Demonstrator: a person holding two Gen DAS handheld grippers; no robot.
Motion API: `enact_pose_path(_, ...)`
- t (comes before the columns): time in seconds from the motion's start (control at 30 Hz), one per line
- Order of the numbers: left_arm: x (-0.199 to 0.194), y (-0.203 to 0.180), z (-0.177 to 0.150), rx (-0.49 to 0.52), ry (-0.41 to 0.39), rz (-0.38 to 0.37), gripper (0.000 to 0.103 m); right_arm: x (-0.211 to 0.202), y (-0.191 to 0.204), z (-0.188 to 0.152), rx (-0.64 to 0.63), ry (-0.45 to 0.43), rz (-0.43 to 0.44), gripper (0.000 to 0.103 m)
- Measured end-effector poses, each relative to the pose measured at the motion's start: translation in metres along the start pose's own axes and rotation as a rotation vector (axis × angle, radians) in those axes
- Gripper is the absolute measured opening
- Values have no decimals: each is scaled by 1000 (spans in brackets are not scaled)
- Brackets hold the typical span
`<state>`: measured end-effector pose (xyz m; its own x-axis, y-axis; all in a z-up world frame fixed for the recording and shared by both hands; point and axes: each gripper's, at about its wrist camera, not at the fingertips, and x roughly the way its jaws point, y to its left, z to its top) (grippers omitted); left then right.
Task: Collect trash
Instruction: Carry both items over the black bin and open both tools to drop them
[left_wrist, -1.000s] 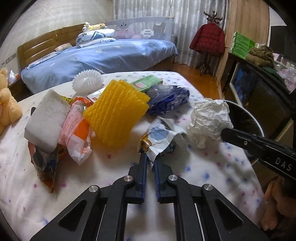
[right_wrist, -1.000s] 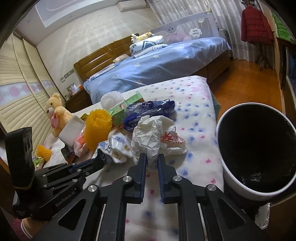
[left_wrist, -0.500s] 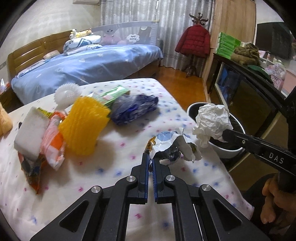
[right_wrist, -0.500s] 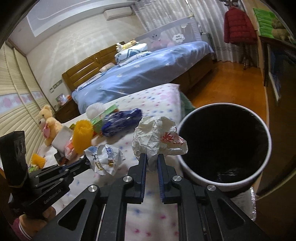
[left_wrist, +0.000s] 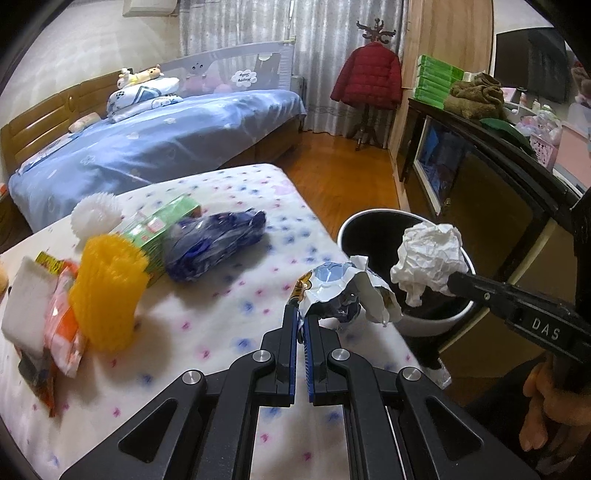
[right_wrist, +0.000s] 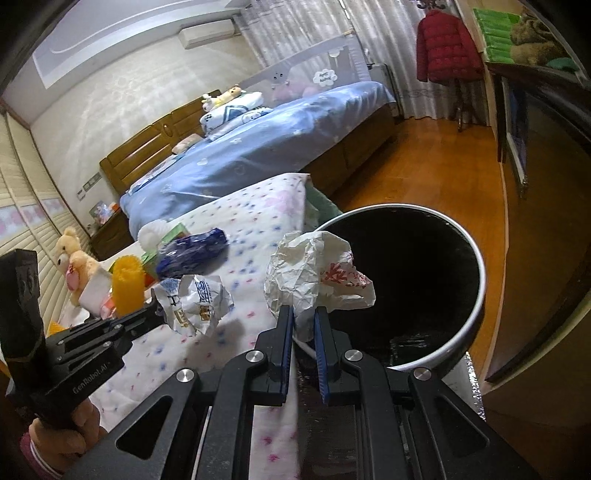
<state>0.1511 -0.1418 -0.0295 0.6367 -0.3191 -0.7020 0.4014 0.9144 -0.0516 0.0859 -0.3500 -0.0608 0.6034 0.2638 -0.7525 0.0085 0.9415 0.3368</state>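
Both tools, clamped on wrapper (left_wrist: 343, 291) and paper (right_wrist: 314, 273), have reached the bin (right_wrist: 476, 291)

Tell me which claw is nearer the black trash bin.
Right. The right claw holds its crumpled white paper at the trash bin rim; the left claw, gripping a crumpled wrapper, sits back over the mattress.

The crumpled white paper (left_wrist: 430, 260) now hangs over the bin (left_wrist: 436, 321), lower right. The blue-white wrapper (left_wrist: 343, 291) has lifted off the bedspread (left_wrist: 207, 317) toward it.
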Motion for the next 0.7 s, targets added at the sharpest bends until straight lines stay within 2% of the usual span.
enact_pose_path(0.37,28,-28,18,46,10,-8,3,-3,-23,2,28,13,-54,11)
enact_pose_path(0.7,57,-52,32,103,36,-8,3,-1,-38,8,44,23,-67,11)
